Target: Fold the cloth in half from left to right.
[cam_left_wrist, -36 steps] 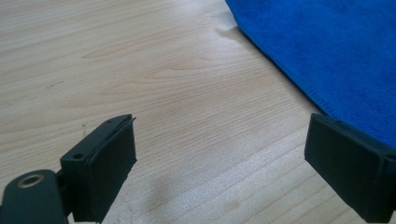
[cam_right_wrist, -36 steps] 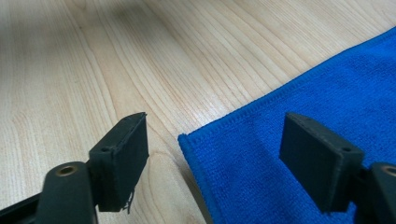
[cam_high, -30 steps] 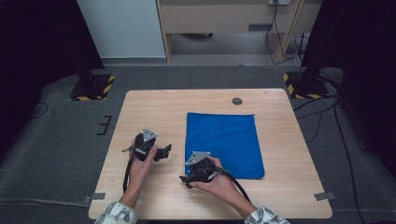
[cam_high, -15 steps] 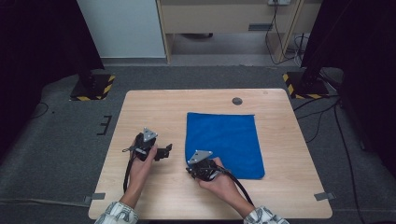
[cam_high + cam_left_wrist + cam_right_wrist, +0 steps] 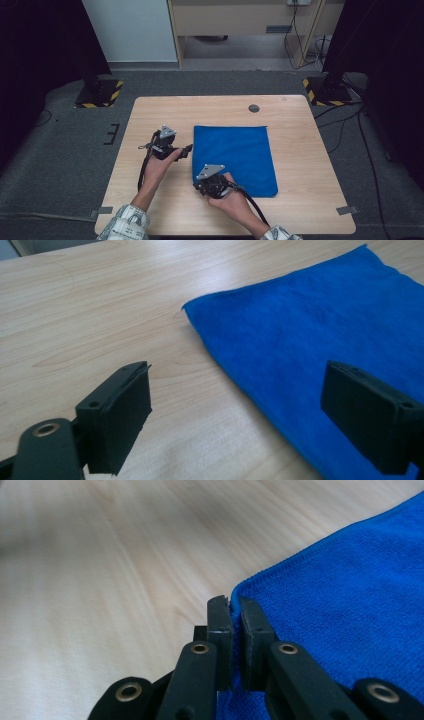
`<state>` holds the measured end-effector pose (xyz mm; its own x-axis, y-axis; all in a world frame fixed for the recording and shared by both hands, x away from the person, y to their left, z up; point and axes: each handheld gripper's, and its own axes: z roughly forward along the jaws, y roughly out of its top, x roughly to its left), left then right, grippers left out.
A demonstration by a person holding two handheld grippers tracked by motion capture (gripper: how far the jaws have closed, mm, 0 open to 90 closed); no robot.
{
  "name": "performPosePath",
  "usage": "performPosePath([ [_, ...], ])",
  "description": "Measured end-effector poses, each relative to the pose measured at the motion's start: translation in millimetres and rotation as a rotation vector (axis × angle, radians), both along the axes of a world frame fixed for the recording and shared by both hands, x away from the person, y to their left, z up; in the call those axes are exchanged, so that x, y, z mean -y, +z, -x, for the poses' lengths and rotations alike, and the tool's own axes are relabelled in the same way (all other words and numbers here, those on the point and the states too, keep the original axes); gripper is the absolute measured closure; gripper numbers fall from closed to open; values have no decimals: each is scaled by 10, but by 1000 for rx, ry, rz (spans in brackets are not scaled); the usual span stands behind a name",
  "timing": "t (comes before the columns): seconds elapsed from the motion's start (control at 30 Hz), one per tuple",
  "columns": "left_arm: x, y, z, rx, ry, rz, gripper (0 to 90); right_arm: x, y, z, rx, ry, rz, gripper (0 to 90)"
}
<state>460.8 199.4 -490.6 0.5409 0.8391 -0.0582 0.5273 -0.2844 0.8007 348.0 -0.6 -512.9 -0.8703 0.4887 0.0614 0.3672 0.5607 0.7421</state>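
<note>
A blue cloth (image 5: 235,155) lies flat on the wooden table (image 5: 310,150). My right gripper (image 5: 198,186) is at the cloth's near left corner. In the right gripper view the right gripper (image 5: 236,611) is shut, with the hemmed corner of the blue cloth (image 5: 350,595) pinched between the pads. My left gripper (image 5: 188,148) is at the cloth's left edge near its far corner. Its jaws have just been closing a little, but the left gripper (image 5: 240,410) still stands wide open low over the table. The edge of the blue cloth (image 5: 320,325) runs between the jaws, untouched by the pads.
A dark round grommet (image 5: 254,108) sits in the table's far side. A black cable (image 5: 144,167) loops from the left gripper along the forearm. Stands with yellow-black striped feet (image 5: 100,95) flank the table on the floor.
My left hand has moved right, bringing its gripper up to the cloth's left edge. The right hand has stayed at the near left corner.
</note>
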Motion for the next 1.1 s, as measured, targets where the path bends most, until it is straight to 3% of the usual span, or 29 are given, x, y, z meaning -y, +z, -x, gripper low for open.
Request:
performPosePath([
  [0.07,43,-25,-79,-26,-14,14,145,-62,-12,55,-4,10,-4,855],
  [0.13,56,-42,-166,-13,1,-13,161,-116,-31,101,3,24,-1,853],
  [0.3,106,-83,-319,-32,1,-8,199,-245,-76,182,1,37,-18,851],
  [0.37,131,-117,-415,-35,20,-54,206,-283,-90,197,-4,39,-18,850],
  [0.5,123,-185,-502,-26,32,-39,290,-339,-103,225,3,54,-10,843],
  [0.6,109,-233,-579,-52,49,-58,290,-346,-101,229,2,55,-14,844],
  [0.87,63,-255,-675,-46,80,-68,294,-322,-78,220,-1,52,-23,842],
  [1.03,24,-350,-717,-93,88,-48,305,-311,-55,212,-7,53,-28,840],
  [1.1,31,-381,-721,-113,73,-49,355,-310,-53,205,-8,54,-27,840],
])
